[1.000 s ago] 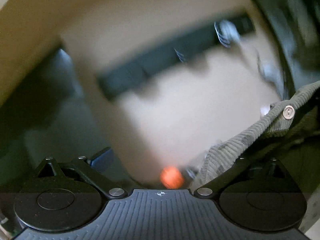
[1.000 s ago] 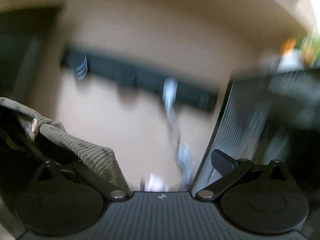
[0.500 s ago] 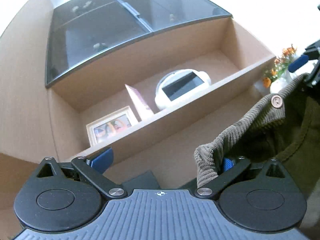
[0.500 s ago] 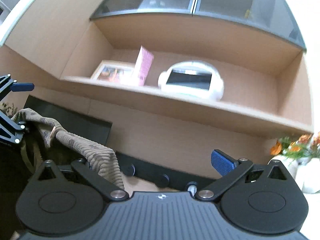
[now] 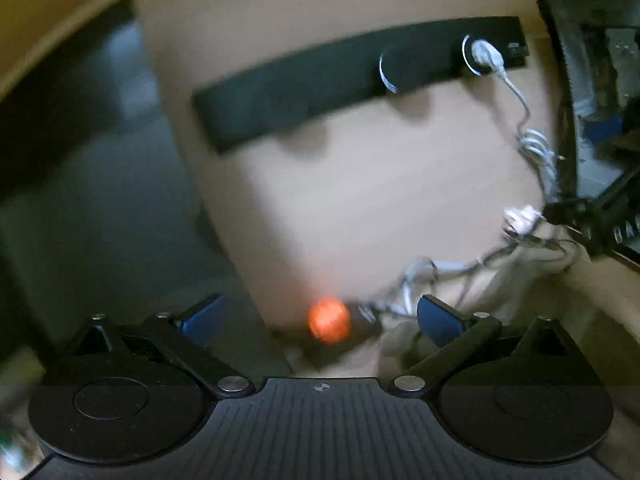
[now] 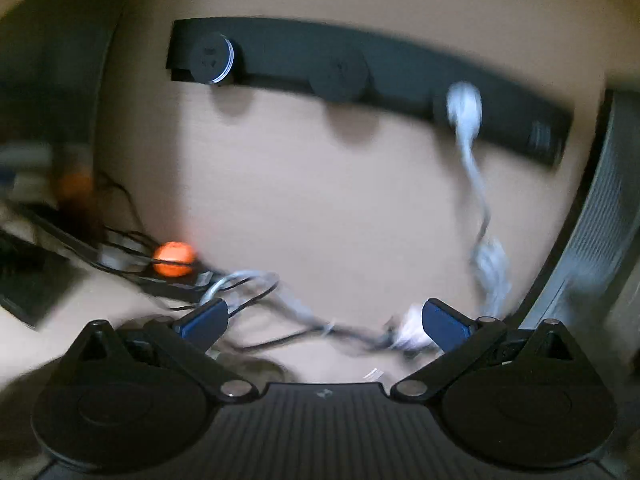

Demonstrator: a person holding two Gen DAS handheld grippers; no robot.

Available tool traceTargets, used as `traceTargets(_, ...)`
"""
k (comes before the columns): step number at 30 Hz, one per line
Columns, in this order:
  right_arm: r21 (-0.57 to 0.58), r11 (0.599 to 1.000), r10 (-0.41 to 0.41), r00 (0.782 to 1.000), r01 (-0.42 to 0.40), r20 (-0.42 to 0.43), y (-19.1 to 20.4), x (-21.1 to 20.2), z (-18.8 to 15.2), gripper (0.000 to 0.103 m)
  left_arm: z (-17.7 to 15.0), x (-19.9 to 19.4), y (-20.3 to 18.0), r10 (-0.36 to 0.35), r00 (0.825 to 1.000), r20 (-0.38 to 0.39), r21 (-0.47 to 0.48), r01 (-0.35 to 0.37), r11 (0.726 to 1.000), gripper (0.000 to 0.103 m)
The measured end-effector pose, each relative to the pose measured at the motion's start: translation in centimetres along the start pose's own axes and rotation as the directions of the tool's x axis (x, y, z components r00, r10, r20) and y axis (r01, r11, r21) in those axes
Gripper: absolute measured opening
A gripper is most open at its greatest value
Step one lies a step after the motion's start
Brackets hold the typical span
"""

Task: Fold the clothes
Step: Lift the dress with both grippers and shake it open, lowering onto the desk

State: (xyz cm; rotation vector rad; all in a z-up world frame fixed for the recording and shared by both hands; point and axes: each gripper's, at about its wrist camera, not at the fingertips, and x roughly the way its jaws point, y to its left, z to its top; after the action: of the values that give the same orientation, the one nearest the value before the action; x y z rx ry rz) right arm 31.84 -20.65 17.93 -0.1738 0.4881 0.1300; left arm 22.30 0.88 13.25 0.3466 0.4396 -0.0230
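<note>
No garment shows in either view now. My left gripper (image 5: 320,314) is open and empty, its blue-tipped fingers (image 5: 438,316) spread wide, pointing at a wooden wall. My right gripper (image 6: 324,316) is also open and empty, its blue fingertips (image 6: 444,318) wide apart, facing the same wall. Both views are motion-blurred.
A black socket rail (image 6: 360,76) runs along the wall, also seen in the left wrist view (image 5: 340,80). A white plug and cable (image 6: 468,128) hang from it. A power strip with an orange lit switch (image 6: 172,258) and tangled cables lie on the desk. A dark appliance (image 5: 596,120) stands at right.
Both grippers held the corduroy garment raised toward the shelves half a second ago. Now both are lowered toward the wall sockets, and the garment is out of both grippers and out of view.
</note>
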Motion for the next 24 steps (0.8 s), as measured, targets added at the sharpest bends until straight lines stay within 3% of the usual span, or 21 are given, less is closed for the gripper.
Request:
traceTargets(3, 0.040, 0.999, 0.007, 0.999, -0.005, -0.048, -1.0, -0.7, -1.7, 0.103, -3.1, -1.7, 1.1, -0.041, 0.997, -0.058, -0.030, 0.040, 0.999, 0.103)
traceTargets(5, 0.000, 1.000, 0.019, 0.995, -0.019, -0.093, -0.4, -1.7, -3.6, 0.103, -5.4, -2.9, 1.5, -0.140, 0.985, -0.105, -0.096, 0.130, 0.987, 0.103)
traceTargets(7, -0.081, 0.997, 0.007, 0.983, -0.022, -0.184, 1.0, -1.9, -6.9, 0.103, -7.8, -4.1, 1.8, -0.260, 0.954, -0.147, -0.183, 0.232, 0.955, 0.103)
traceTargets(9, -0.174, 0.985, -0.029, 0.961, -0.020, -0.274, 2.6, -1.6, -10.4, 0.103, -10.3, -5.3, 2.1, -0.378, 0.909, -0.177, -0.272, 0.324, 0.906, 0.103)
traceTargets(10, -0.227, 0.974, -0.058, 0.946, -0.016, -0.317, 3.5, -1.2, -12.2, 0.103, -11.2, -5.6, 1.8, -0.406, 0.893, -0.194, -0.294, 0.342, 0.893, 0.103)
traceTargets(11, -0.280, 0.960, -0.090, 0.929, -0.015, -0.358, 4.4, -0.7, -14.0, 0.103, -11.8, -5.6, 1.0, -0.394, 0.893, -0.217, -0.285, 0.328, 0.901, 0.103)
traceTargets(14, -0.504, 0.858, -0.263, 0.927, 0.097, -0.269, 5.1, 0.5, -15.6, 0.103, -12.7, -5.7, -1.4, -0.336, 0.901, -0.274, -0.179, 0.296, 0.938, 0.103)
traceTargets(15, -0.595, 0.770, -0.400, 0.902, 0.233, -0.165, 5.2, 1.2, -15.3, 0.103, -12.7, -5.8, -2.0, -0.321, 0.903, -0.284, -0.135, 0.294, 0.946, 0.103)
traceTargets(16, -0.638, 0.691, -0.475, 0.879, 0.340, -0.046, 5.1, 1.3, -14.5, 0.103, -12.7, -6.0, -2.5, -0.308, 0.905, -0.293, -0.092, 0.294, 0.951, 0.103)
traceTargets(17, -0.663, 0.603, -0.536, 0.841, 0.444, 0.075, 5.1, 1.4, -13.6, 0.103, -12.6, -6.0, -2.9, -0.300, 0.906, -0.298, -0.050, 0.299, 0.953, 0.103)
traceTargets(20, -0.480, 0.750, -0.478, 0.875, 0.455, 0.082, 4.3, -0.9, -9.7, 0.103, -13.2, -6.0, -4.4, -0.261, 0.909, -0.324, 0.101, 0.308, 0.946, 0.103)
traceTargets(22, -0.384, 0.853, -0.373, 0.928, 0.352, 0.022, 4.6, -2.3, -9.0, 0.103, -14.2, -5.3, -5.5, -0.201, 0.916, -0.347, 0.227, 0.290, 0.930, 0.103)
traceTargets(24, -0.316, 0.923, -0.244, 0.969, 0.220, -0.038, 5.2, -3.6, -9.4, 0.103, -14.9, -3.8, -5.4, -0.066, 0.942, -0.328, 0.367, 0.191, 0.910, 0.103)
